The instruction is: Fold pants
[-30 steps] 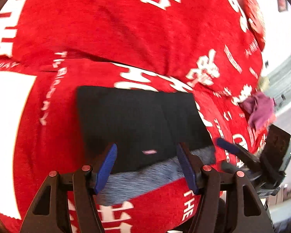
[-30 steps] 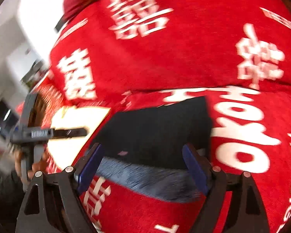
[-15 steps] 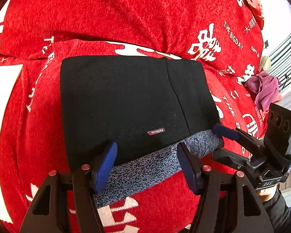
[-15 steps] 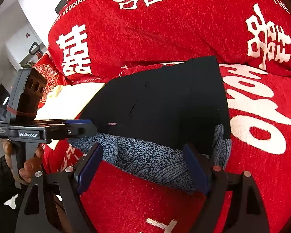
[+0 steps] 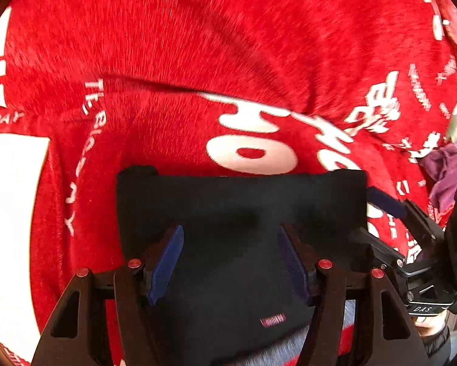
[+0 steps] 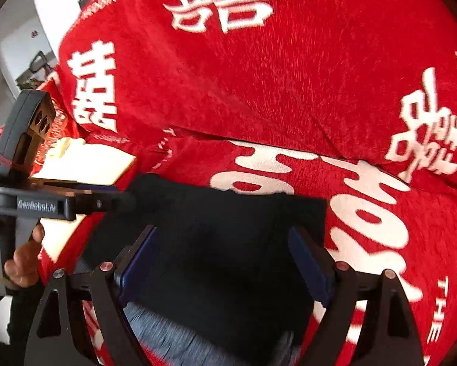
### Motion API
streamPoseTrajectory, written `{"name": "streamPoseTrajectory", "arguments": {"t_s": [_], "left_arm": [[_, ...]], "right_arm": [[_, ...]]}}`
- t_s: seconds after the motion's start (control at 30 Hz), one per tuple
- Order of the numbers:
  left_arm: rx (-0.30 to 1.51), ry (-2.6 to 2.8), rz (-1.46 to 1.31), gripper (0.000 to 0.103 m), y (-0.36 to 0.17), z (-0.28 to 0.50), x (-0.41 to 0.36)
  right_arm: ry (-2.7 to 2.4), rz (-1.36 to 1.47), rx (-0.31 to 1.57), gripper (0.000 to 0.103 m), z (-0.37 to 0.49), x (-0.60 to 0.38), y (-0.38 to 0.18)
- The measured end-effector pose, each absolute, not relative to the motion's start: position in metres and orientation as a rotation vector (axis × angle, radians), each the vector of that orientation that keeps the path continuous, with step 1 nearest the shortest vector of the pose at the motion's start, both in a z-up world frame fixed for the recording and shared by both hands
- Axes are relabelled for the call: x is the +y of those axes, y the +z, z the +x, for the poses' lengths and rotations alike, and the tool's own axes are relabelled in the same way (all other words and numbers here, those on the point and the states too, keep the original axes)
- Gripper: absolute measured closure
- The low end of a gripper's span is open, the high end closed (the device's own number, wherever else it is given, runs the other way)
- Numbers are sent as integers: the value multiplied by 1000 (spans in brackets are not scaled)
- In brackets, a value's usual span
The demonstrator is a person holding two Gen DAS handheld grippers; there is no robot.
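Pants (image 5: 240,213): black, folded into a flat rectangle on the red blanket (image 5: 198,61), grey patterned lining showing at near edge.
Left gripper (image 5: 230,262): over the pants, jaws apart, nothing pinched.
Right gripper (image 6: 225,262): over the pants' right half, jaws wide apart, empty.
Purple cloth (image 5: 445,180): right of the pants.

A red blanket (image 5: 182,61) with white lettering is covering the surface; black folded pants (image 5: 237,201) are lying on it, under both claws.
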State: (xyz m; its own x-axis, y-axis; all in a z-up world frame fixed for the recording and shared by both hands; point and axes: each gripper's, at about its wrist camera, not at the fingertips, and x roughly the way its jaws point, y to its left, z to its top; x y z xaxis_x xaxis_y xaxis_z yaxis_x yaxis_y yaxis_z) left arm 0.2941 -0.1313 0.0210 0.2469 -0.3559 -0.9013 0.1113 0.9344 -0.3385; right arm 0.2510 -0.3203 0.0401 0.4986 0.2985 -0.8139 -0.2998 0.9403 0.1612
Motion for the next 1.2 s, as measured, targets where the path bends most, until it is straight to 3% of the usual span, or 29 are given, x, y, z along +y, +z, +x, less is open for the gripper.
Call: {"name": "streamPoseTrajectory", "arguments": {"t_s": [0.37,0.53,0.7,0.83,0.9,0.93,1.07,1.2], "left_arm": [[1305,-319,-237,38,-14,305,-133],[1286,-300,-183,38,10,290,-134],[1175,-300,-166,38,41,214,-116],[1145,-278,-104,37,30,172,-123],[1152,-260,-73,30,19,171,-127],[1158,-253,-67,22,13,172,-130],[1144,-216,1,21,16,166,-141],[1123,-227,-65,21,32,152,-132]], "right_arm": [[331,-42,1137,10,286,-319,-13],[304,-54,1153,7,286,-319,-13],[300,-45,1012,7,219,-318,33],[288,2,963,7,148,-323,37],[270,13,965,7,128,-324,30],[270,30,981,7,124,-325,23],[263,90,1054,5,128,-327,-8],[237,101,986,4,116,-325,19]]}}
